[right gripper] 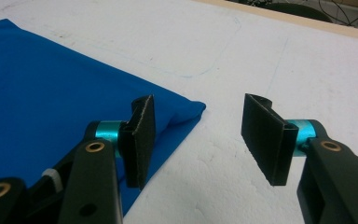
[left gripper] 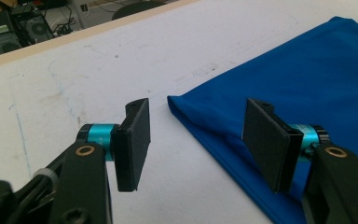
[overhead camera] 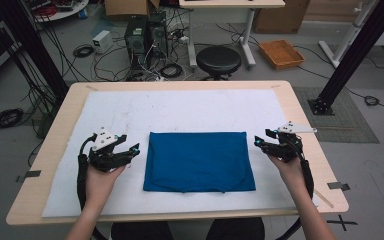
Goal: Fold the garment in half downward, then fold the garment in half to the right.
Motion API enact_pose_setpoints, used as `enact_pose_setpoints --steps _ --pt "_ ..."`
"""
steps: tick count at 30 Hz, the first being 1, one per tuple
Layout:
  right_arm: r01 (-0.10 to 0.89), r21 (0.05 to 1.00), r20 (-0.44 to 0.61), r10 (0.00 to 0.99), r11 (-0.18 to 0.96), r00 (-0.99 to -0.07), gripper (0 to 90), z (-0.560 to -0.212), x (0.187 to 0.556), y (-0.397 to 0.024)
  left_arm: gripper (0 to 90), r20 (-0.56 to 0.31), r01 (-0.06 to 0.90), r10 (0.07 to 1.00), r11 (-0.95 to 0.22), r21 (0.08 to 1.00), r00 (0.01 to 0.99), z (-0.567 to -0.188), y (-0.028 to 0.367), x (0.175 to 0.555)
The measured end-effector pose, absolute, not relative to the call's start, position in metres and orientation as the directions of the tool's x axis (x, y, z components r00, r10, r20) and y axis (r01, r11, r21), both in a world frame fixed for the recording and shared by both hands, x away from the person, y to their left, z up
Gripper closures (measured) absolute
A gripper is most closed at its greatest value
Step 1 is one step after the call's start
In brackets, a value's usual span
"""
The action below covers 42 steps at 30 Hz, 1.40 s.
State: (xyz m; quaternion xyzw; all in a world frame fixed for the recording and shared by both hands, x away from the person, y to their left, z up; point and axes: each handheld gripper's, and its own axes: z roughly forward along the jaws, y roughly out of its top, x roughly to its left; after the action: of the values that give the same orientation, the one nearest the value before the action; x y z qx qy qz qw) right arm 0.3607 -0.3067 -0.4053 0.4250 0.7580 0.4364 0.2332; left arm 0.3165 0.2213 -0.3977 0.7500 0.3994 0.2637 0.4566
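Cloth (overhead camera: 198, 161) looked soft and limp; I would pinch its corners, both grippers (overhead camera: 128, 150) (overhead camera: 261, 141) gaping empty.

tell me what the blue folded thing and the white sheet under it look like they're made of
The blue cloth looks like a soft knit fabric, matte, judging by its limp folded edges and stitched hem. The white sheet looks like felt or thin foam, though it is hard to be sure: dull, slightly fuzzy, scuffed, with faint pen lines.
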Motion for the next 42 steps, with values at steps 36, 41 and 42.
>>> enact_pose_setpoints --steps 36,41,42 --pt "0.441 0.859 0.009 0.852 0.261 -0.523 44.3 -0.407 0.36 -0.308 42.7 -0.283 0.599 0.829 -0.076 0.797 0.482 -0.432 0.217 0.27" --pt "0.434 0.86 0.003 0.849 0.267 -0.528 44.3 -0.406 0.359 -0.307 43.1 -0.359 0.662 0.823 -0.028 0.749 0.441 -0.444 0.21 0.263" --pt "0.436 0.859 0.005 0.849 0.267 -0.528 44.2 -0.406 0.359 -0.306 43.6 -0.369 0.671 0.82 -0.024 0.741 0.436 -0.446 0.208 0.263"
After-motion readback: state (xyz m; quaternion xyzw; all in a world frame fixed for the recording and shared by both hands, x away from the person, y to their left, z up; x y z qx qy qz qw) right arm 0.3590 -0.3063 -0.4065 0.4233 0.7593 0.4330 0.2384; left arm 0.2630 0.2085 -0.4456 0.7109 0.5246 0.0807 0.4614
